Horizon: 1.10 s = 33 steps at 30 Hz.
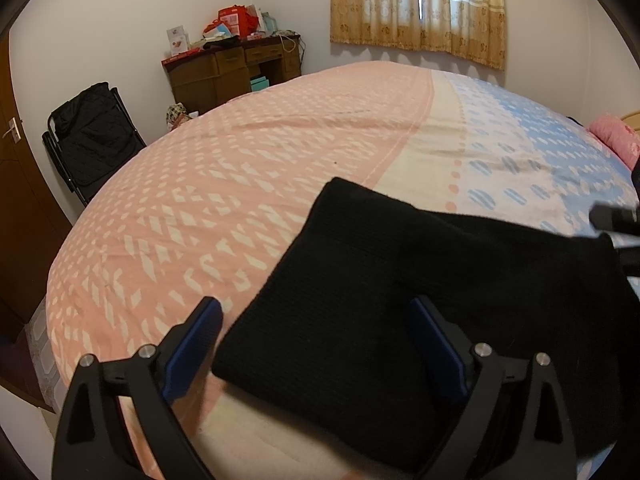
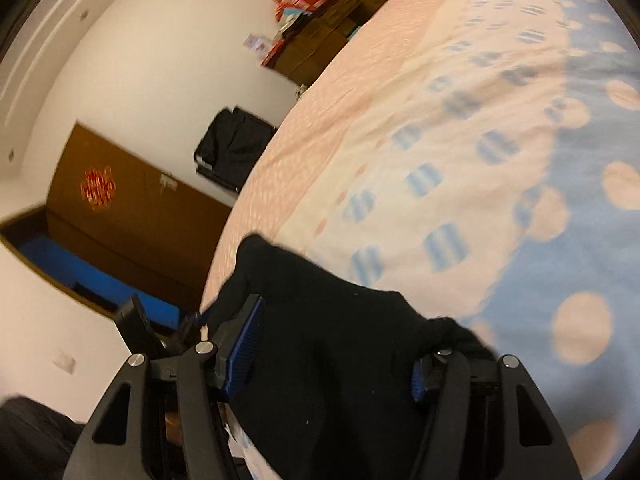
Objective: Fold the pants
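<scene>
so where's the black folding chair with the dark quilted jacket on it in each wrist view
Left wrist view: the black folding chair with the dark quilted jacket stands at far left, against the white wall, beyond the bed's pink edge.
Right wrist view: the same chair sits left of centre, tilted and blurred.
Shared landmark: the brown wooden desk piled with red boxes, further along that wall.

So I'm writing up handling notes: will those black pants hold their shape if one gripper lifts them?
Probably not. The black pants look soft and knitted, and sag around the right gripper, so they would likely droop. On the bedsheet, a push would likely bunch them.
</scene>
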Each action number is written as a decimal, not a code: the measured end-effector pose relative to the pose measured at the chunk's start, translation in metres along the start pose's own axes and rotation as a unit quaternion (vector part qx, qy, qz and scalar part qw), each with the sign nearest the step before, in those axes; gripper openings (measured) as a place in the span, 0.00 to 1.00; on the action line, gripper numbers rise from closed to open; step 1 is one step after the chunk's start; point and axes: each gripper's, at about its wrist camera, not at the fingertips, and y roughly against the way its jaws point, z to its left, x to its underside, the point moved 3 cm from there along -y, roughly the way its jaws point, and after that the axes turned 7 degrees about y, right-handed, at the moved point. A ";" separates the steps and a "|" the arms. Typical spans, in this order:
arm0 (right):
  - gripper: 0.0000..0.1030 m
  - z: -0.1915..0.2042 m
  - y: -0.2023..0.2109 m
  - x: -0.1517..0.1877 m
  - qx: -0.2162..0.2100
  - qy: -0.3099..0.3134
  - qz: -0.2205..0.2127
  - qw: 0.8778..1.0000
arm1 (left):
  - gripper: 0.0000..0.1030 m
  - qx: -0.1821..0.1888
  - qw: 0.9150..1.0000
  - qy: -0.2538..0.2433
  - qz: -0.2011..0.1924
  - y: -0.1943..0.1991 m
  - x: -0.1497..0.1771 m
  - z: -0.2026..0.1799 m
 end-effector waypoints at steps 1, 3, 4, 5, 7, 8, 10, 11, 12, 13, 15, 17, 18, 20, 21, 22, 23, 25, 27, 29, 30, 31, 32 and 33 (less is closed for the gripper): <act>0.53 -0.008 0.003 -0.004 -0.004 -0.014 -0.004 1.000 | 0.97 0.001 1.000 -0.002 0.002 -0.001 0.000 -0.001; 0.45 -0.022 0.003 -0.007 -0.006 -0.036 0.002 0.999 | 0.98 0.001 1.000 -0.005 0.004 -0.002 0.001 -0.002; 0.37 -0.030 0.002 -0.008 -0.012 -0.049 0.012 0.999 | 0.98 0.000 1.000 -0.005 0.005 -0.002 0.001 -0.002; 0.35 -0.035 0.002 -0.008 -0.018 -0.058 0.019 0.998 | 0.98 -0.001 1.000 -0.006 0.005 -0.002 0.001 -0.002; 0.35 -0.043 0.007 -0.010 -0.043 -0.077 0.034 0.996 | 1.00 -0.001 1.000 -0.003 0.008 -0.003 0.001 -0.001; 0.35 -0.047 0.014 -0.011 -0.047 -0.089 0.036 0.994 | 1.00 0.000 1.000 -0.002 0.010 -0.003 0.000 0.000; 0.35 -0.054 0.032 -0.013 -0.025 -0.103 0.030 0.994 | 1.00 -0.003 1.000 -0.004 0.010 -0.004 0.000 -0.002; 0.35 -0.056 0.043 -0.013 0.013 -0.100 0.019 0.995 | 1.00 -0.007 1.000 -0.005 0.009 -0.004 0.000 -0.002; 0.38 -0.057 0.065 -0.014 0.128 -0.075 -0.014 0.989 | 1.00 -0.007 1.000 -0.005 0.009 -0.004 0.000 -0.003; 0.38 -0.054 0.083 -0.012 0.220 -0.051 -0.037 0.973 | 1.00 -0.008 1.000 -0.005 0.008 -0.004 0.000 -0.003; 0.38 -0.047 0.117 -0.002 0.303 -0.035 -0.075 0.949 | 1.00 -0.007 1.000 -0.004 0.008 -0.004 0.000 -0.003; 0.38 -0.036 0.139 0.018 0.268 -0.050 -0.098 0.957 | 1.00 -0.007 1.000 -0.004 0.009 -0.003 0.001 -0.004; 0.38 -0.032 0.146 0.029 0.267 -0.054 -0.100 0.957 | 1.00 -0.008 1.000 -0.004 0.009 -0.004 0.000 -0.003; 0.38 -0.026 0.162 0.053 0.322 -0.055 -0.098 0.940 | 1.00 -0.007 1.000 -0.003 0.009 -0.004 0.000 -0.003; 0.38 -0.029 0.181 0.064 0.352 -0.058 -0.103 0.929 | 1.00 -0.007 1.000 -0.003 0.010 -0.005 0.000 -0.004; 0.38 -0.035 0.203 0.072 0.383 -0.073 -0.118 0.913 | 1.00 -0.006 1.000 -0.002 0.011 -0.005 0.000 -0.004; 0.38 -0.043 0.230 0.079 0.409 -0.096 -0.137 0.897 | 1.00 -0.006 1.000 -0.002 0.011 -0.005 0.000 -0.004; 0.38 -0.065 0.296 0.098 0.454 -0.158 -0.178 0.859 | 1.00 -0.007 1.000 -0.001 0.011 -0.004 0.000 -0.004; 0.38 -0.086 0.342 0.108 0.490 -0.208 -0.198 0.823 | 1.00 -0.009 1.000 0.000 0.010 -0.004 0.001 -0.004; 0.38 -0.111 0.374 0.113 0.518 -0.246 -0.189 0.797 | 1.00 -0.010 1.000 0.000 0.010 -0.004 0.001 -0.004; 0.38 -0.123 0.383 0.115 0.527 -0.263 -0.185 0.787 | 1.00 -0.010 1.000 0.000 0.009 -0.004 0.001 -0.004; 0.38 -0.132 0.391 0.119 0.533 -0.271 -0.179 0.781 | 1.00 -0.011 1.000 0.000 0.009 -0.003 0.001 -0.004; 0.38 -0.143 0.394 0.120 0.542 -0.283 -0.166 0.774 | 1.00 -0.011 1.000 0.000 0.009 -0.003 0.001 -0.004; 0.38 -0.151 0.398 0.125 0.550 -0.295 -0.155 0.766 | 1.00 -0.012 1.000 0.000 0.009 -0.003 0.001 -0.004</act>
